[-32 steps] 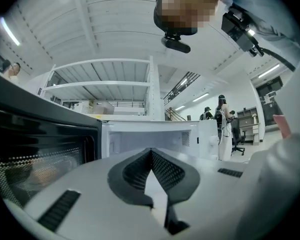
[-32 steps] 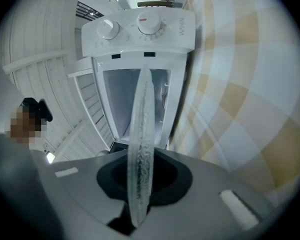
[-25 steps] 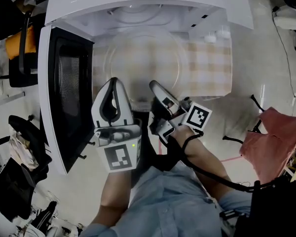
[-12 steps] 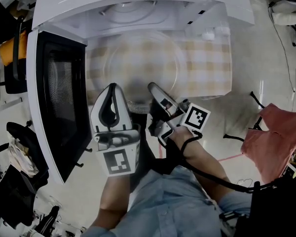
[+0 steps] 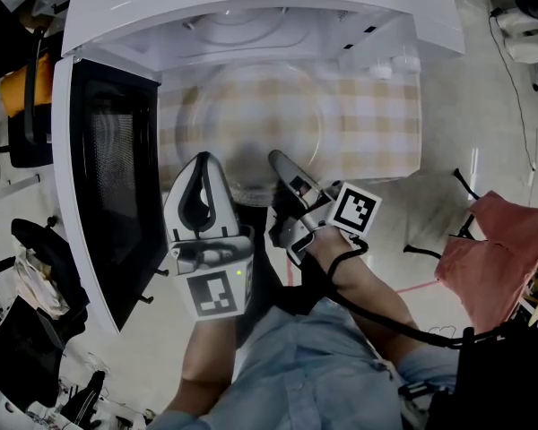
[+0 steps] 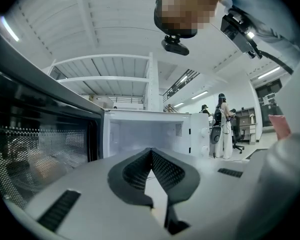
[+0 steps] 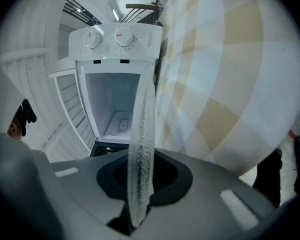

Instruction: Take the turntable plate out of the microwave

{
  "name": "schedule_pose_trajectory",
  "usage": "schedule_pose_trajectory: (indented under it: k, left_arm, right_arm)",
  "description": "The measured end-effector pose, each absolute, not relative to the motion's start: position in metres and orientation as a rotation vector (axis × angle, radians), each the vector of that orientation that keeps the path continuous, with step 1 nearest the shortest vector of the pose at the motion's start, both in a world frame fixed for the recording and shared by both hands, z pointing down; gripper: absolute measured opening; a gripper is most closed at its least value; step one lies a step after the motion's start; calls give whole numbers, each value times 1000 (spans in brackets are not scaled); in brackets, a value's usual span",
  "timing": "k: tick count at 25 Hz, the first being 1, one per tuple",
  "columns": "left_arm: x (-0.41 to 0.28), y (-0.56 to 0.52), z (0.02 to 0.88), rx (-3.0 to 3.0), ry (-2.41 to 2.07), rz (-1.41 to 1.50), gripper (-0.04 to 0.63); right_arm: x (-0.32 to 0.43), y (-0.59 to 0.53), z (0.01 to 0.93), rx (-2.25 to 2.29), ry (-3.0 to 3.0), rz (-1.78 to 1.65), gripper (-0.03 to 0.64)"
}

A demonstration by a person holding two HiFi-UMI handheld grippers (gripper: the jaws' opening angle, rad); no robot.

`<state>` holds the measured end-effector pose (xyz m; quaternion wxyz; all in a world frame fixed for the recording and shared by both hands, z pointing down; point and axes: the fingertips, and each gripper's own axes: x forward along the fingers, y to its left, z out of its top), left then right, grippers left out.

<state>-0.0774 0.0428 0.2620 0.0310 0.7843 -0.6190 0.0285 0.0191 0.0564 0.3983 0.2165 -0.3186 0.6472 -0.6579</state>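
The clear glass turntable plate (image 5: pixel 251 106) lies flat over the checked tablecloth (image 5: pixel 377 124), just in front of the open microwave (image 5: pixel 251 7). My right gripper (image 5: pixel 278 159) is shut on its near rim. In the right gripper view the plate (image 7: pixel 141 134) shows edge-on, running between the jaws of the right gripper (image 7: pixel 139 184) towards the empty cavity (image 7: pixel 117 109). My left gripper (image 5: pixel 206 158) hangs beside the plate's near left edge, shut and holding nothing. Seen in its own view, the left gripper (image 6: pixel 151 151) faces the bare cavity (image 6: pixel 140 134).
The microwave door (image 5: pixel 108 186) stands swung out on the left, close to my left gripper. A chair and clutter (image 5: pixel 27 88) fill the floor at left. A red cloth (image 5: pixel 493 258) lies at right. People (image 6: pixel 222 126) stand far off beside the microwave.
The right gripper has dipped and tilted a little with the plate in it. The left gripper has stayed where it was.
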Motion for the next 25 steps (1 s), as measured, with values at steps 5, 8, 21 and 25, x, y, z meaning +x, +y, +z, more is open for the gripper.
schedule_pose_trajectory:
  k: [5, 8, 21, 25]
  left_arm:
    - [-80, 42, 262, 2409, -1906, 89, 8]
    - [-81, 41, 261, 2408, -1903, 86, 8]
    - [-81, 37, 258, 2414, -1874, 75, 8]
    - [-80, 38, 259, 2413, -1864, 80, 8]
  right_arm:
    - [22, 54, 404, -936, 1740, -1874, 31]
    - [21, 54, 405, -954, 1722, -1896, 29]
    - [14, 59, 404, -978, 1823, -1967, 99]
    - [11, 65, 406, -971, 1881, -2014, 118]
